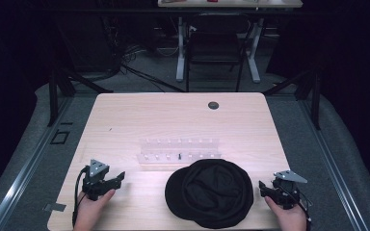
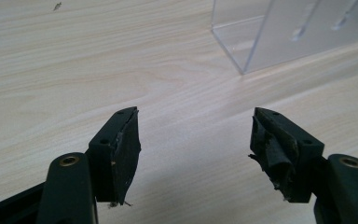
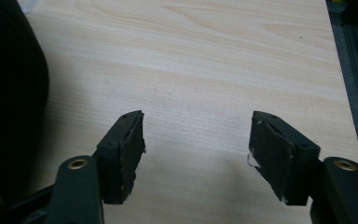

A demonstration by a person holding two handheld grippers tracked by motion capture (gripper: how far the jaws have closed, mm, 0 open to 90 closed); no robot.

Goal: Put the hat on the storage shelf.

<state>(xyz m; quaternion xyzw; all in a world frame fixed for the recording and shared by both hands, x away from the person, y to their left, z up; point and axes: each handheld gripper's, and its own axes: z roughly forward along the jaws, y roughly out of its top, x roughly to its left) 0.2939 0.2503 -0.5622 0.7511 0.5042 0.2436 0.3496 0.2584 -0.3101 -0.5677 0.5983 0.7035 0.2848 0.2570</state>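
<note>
Flanking the black cap [image 1: 211, 192] at lower centre of the high view, with left gripper [image 1: 117, 179] and right gripper [image 1: 264, 188] both spread wide and empty. Best closing in from either side, pinching the soft rim low (clear acrylic rack [image 1: 179, 154] just above), lifting evenly.
</note>
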